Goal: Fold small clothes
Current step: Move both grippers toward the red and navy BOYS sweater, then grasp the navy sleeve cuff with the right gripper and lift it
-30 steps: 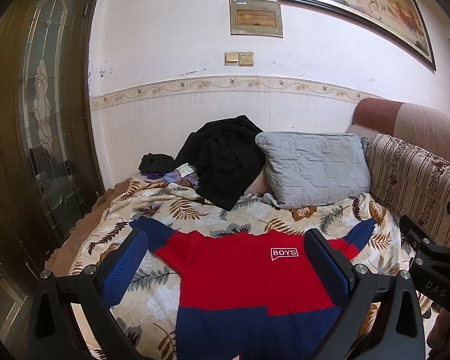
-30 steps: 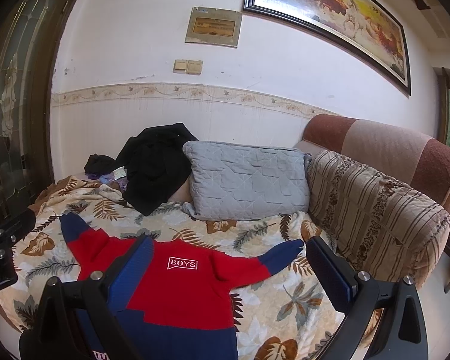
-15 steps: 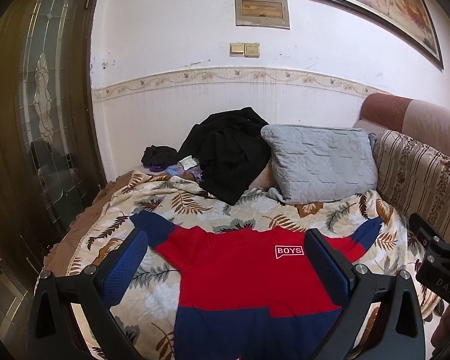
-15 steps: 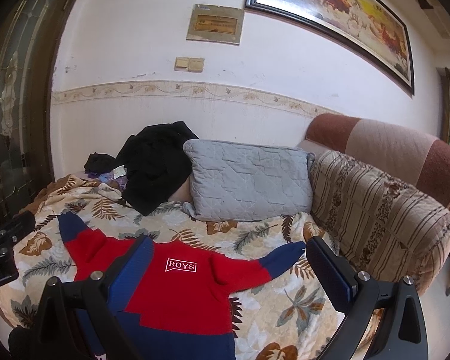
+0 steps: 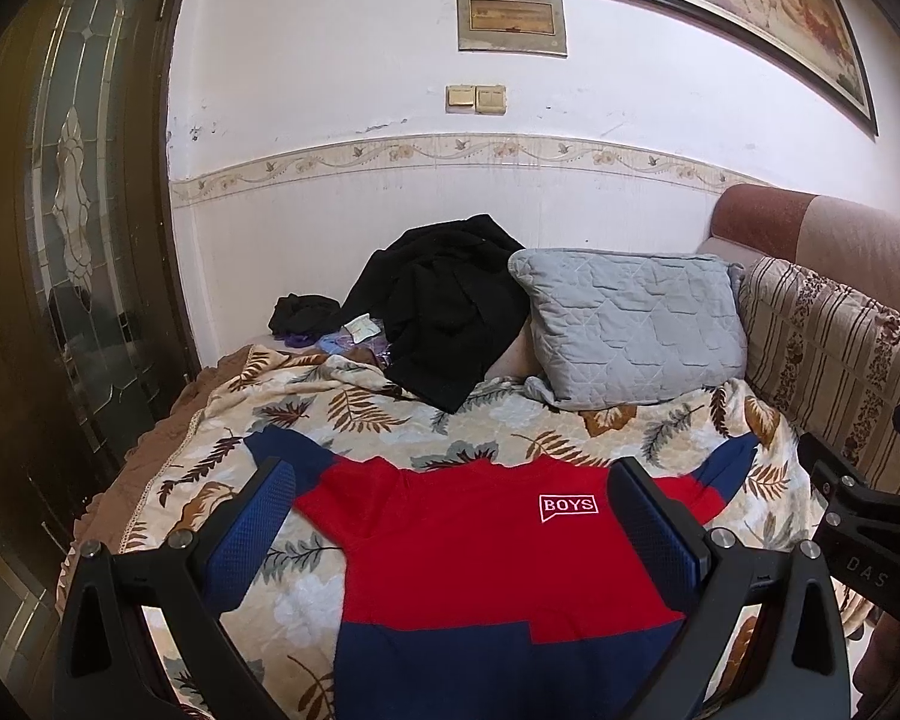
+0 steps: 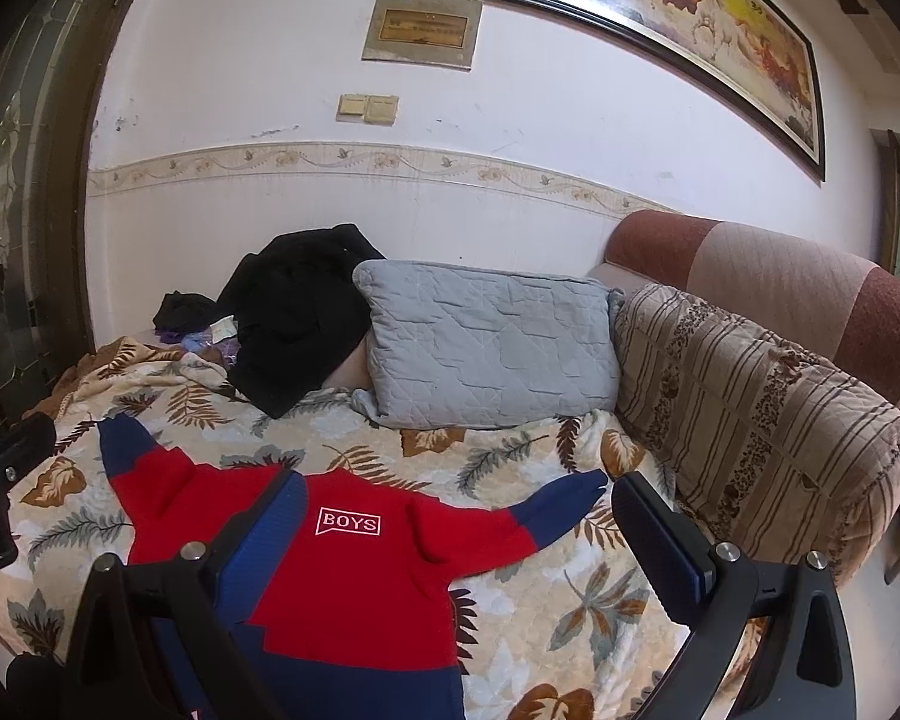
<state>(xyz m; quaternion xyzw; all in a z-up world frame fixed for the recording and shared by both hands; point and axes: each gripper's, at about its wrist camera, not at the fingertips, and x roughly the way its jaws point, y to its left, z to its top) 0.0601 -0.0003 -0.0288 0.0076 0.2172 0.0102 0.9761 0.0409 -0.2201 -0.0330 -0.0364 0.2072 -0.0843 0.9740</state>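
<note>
Red and navy shirt (image 5: 468,546) is spread flat on the blanket (image 6: 546,600); both grippers (image 5: 450,516) (image 6: 456,534) are held above with jaws spread.

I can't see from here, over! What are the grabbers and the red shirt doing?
Left gripper and right gripper: jaws open, empty, above the shirt. Red and navy BOYS shirt flat on leaf blanket, sleeves spread, unfolded. Nothing on it.

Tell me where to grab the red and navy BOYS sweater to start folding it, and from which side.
Take the red and navy long-sleeved sweater by its navy cuffs, each from its own outer side. It lies flat, front up, on the leaf-print blanket, sleeves spread wide, so the cuffs are free edges. Both the left tongs and right tongs are open above it.
</note>
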